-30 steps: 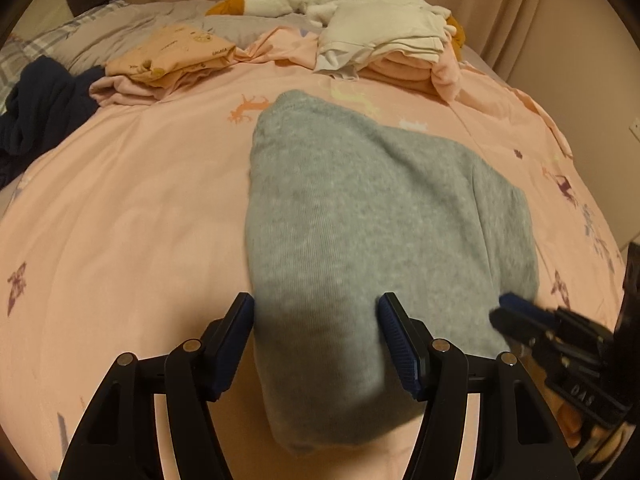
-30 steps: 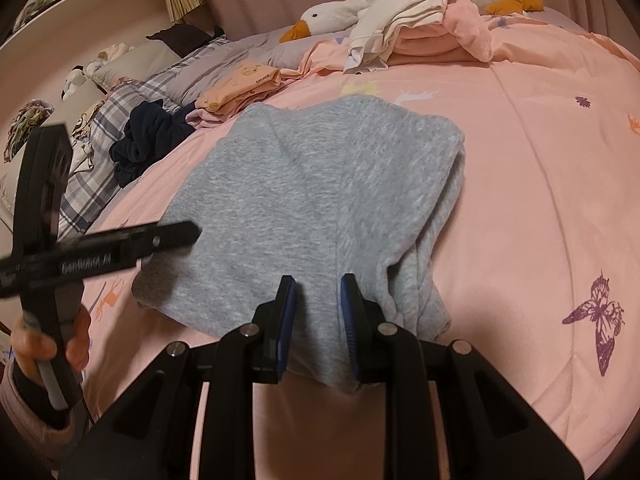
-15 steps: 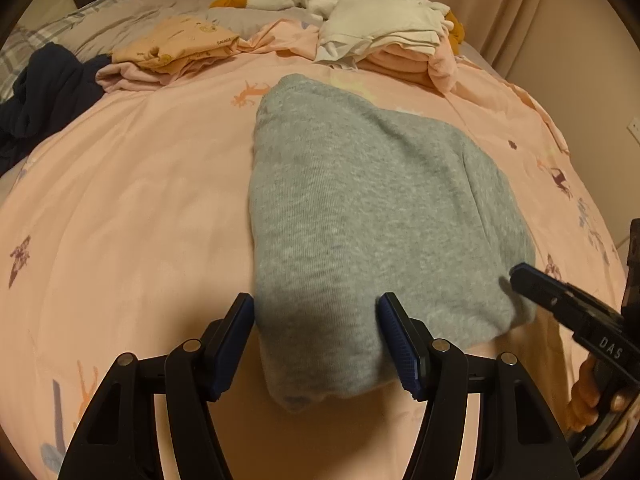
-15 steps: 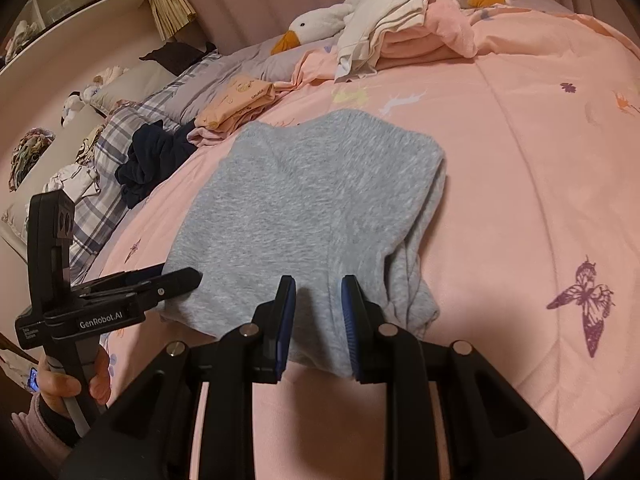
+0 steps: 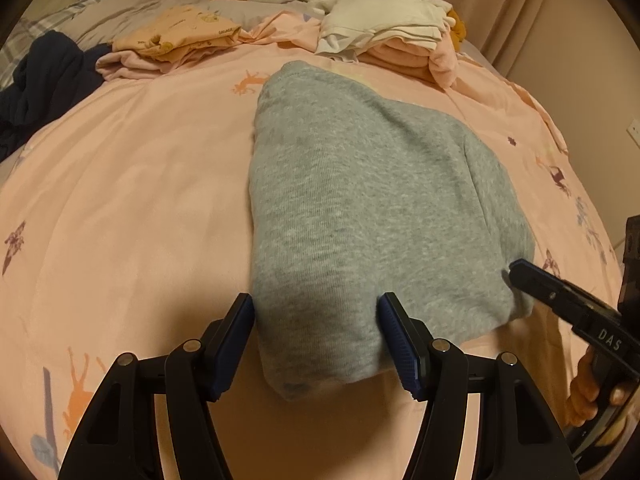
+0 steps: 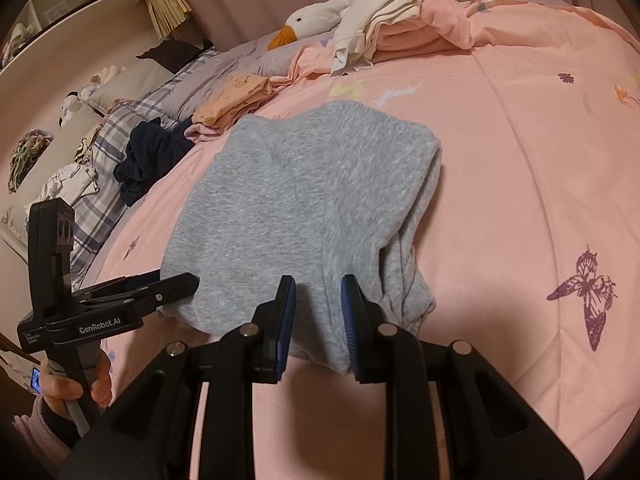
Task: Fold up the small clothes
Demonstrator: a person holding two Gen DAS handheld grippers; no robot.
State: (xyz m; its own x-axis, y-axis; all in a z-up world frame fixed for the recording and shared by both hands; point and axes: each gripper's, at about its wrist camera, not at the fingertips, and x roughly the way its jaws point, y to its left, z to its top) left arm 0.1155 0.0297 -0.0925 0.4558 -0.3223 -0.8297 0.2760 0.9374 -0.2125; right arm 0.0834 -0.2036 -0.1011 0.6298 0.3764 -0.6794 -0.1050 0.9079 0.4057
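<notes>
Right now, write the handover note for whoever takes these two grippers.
Left gripper: jaws open wide at the near left corner of the grey garment, not pinching.
Right gripper: jaws narrow at its near right corner; grip unclear.
Grey garment: partly folded, flat on the pink bed.
Done: white and pink stack and orange stack at the far end.
Left: finish the grey one; the navy heap looks unfolded.

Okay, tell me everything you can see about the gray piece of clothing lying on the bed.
The gray garment is a soft heathered knit, folded into a thick, rounded, oblong bundle, with loose layered edges along one side. It lies flat on the pink printed bedspread. The left gripper straddles its near end with fingers spread; the right gripper has a narrow fold of its near edge between its fingers.
</notes>
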